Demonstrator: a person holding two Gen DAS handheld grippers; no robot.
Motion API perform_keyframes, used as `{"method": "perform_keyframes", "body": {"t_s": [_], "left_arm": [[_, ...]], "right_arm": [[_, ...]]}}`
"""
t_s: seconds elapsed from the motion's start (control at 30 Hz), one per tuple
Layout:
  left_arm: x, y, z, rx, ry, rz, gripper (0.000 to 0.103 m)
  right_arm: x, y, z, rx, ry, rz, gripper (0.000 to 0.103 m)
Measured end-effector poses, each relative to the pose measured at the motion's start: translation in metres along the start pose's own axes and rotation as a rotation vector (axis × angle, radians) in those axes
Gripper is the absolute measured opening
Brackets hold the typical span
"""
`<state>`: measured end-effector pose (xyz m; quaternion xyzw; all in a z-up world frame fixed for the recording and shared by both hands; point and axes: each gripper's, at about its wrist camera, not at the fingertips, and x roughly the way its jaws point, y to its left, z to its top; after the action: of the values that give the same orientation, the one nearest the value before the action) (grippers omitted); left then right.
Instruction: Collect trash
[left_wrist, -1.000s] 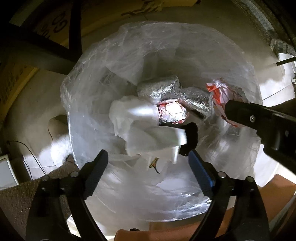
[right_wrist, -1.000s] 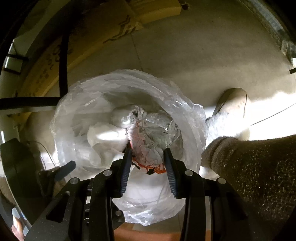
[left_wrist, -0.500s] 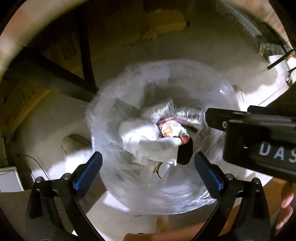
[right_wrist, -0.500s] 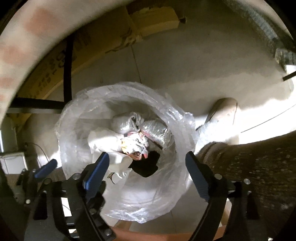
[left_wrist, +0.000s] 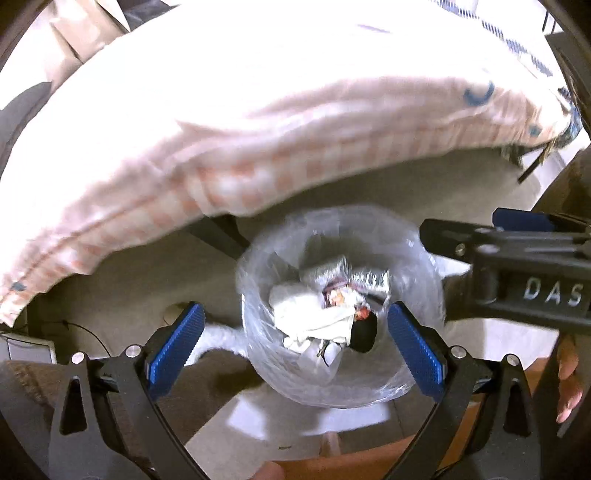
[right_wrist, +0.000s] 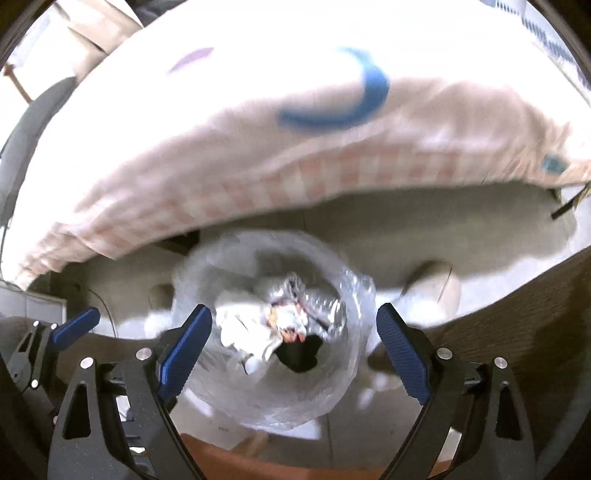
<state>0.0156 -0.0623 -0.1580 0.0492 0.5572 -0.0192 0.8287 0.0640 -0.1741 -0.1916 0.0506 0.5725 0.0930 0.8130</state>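
Both grippers hang above the plastic-lined bin (left_wrist: 341, 306), and each one is wide open and holds nothing: the left gripper (left_wrist: 295, 347) and the right gripper (right_wrist: 293, 343). The trash, foil wrappers (left_wrist: 343, 275) and white paper (left_wrist: 314, 317), lies inside the bin. Above the bin is the checked tablecloth (left_wrist: 258, 155). I judge the next step is to look there for more trash, lifting clear of the bin's liner first.
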Motion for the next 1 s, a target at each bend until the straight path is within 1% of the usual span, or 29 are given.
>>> {"method": "perform_keyframes", "body": {"t_s": [0.03,0.07,0.1,0.17,0.2,0.23,0.27,0.3,0.37,0.47,0.5,0.6,0.63,0.7,0.73,0.77,0.8,0.83,0.9,0.93,1.0], "left_arm": [[-0.008,0.001,0.0,-0.003,-0.019,-0.001,0.097],[-0.017,0.002,0.001,-0.003,-0.042,-0.002,0.097],[-0.024,0.002,0.001,-0.003,-0.058,-0.001,0.097],[-0.04,0.004,0.001,-0.011,-0.102,-0.006,0.097],[-0.049,0.008,0.001,-0.023,-0.123,-0.023,0.097],[-0.054,0.011,0.002,-0.029,-0.133,-0.034,0.097],[-0.062,0.016,0.003,-0.044,-0.153,-0.054,0.097],[-0.068,0.02,0.004,-0.052,-0.169,-0.062,0.097],[-0.084,0.029,0.008,-0.064,-0.214,-0.066,0.097],[-0.103,0.042,0.015,-0.082,-0.27,-0.08,0.097],[-0.108,0.045,0.016,-0.083,-0.285,-0.086,0.097],[-0.126,0.056,0.023,-0.077,-0.353,-0.086,0.097],[-0.13,0.057,0.025,-0.076,-0.364,-0.086,0.097],[-0.141,0.064,0.031,-0.065,-0.416,-0.088,0.097],[-0.144,0.065,0.033,-0.062,-0.429,-0.088,0.097],[-0.15,0.068,0.036,-0.05,-0.454,-0.091,0.097],[-0.157,0.07,0.038,-0.037,-0.473,-0.094,0.097],[-0.161,0.072,0.041,-0.023,-0.493,-0.099,0.097],[-0.17,0.075,0.047,0.012,-0.532,-0.111,0.097],[-0.174,0.077,0.049,0.024,-0.547,-0.118,0.097],[-0.181,0.083,0.055,0.037,-0.597,-0.1,0.097]], "right_arm": [[-0.003,0.001,0.0,-0.004,-0.007,0.002,0.087],[-0.014,0.003,0.001,-0.021,-0.037,0.017,0.087],[-0.018,0.005,0.001,-0.027,-0.048,0.023,0.087],[-0.041,0.009,0.002,-0.067,-0.114,0.038,0.087],[-0.056,0.012,0.004,-0.096,-0.161,0.049,0.087],[-0.059,0.013,0.004,-0.101,-0.171,0.051,0.087],[-0.071,0.016,0.005,-0.126,-0.209,0.054,0.087],[-0.075,0.018,0.006,-0.135,-0.222,0.053,0.087],[-0.093,0.024,0.009,-0.182,-0.281,0.045,0.087],[-0.117,0.032,0.018,-0.229,-0.347,0.033,0.088],[-0.122,0.034,0.018,-0.236,-0.357,0.03,0.088],[-0.146,0.038,0.029,-0.275,-0.416,0.023,0.09],[-0.153,0.037,0.034,-0.282,-0.436,0.033,0.09],[-0.164,0.037,0.042,-0.289,-0.467,0.059,0.091],[-0.175,0.036,0.051,-0.31,-0.511,0.077,0.091],[-0.178,0.034,0.053,-0.317,-0.522,0.078,0.091],[-0.185,0.035,0.06,-0.346,-0.564,0.078,0.092],[-0.186,0.035,0.061,-0.351,-0.571,0.079,0.092],[-0.193,0.039,0.069,-0.393,-0.632,0.085,0.092],[-0.194,0.04,0.071,-0.397,-0.638,0.086,0.093],[-0.198,0.043,0.08,-0.43,-0.682,0.102,0.093]]}}
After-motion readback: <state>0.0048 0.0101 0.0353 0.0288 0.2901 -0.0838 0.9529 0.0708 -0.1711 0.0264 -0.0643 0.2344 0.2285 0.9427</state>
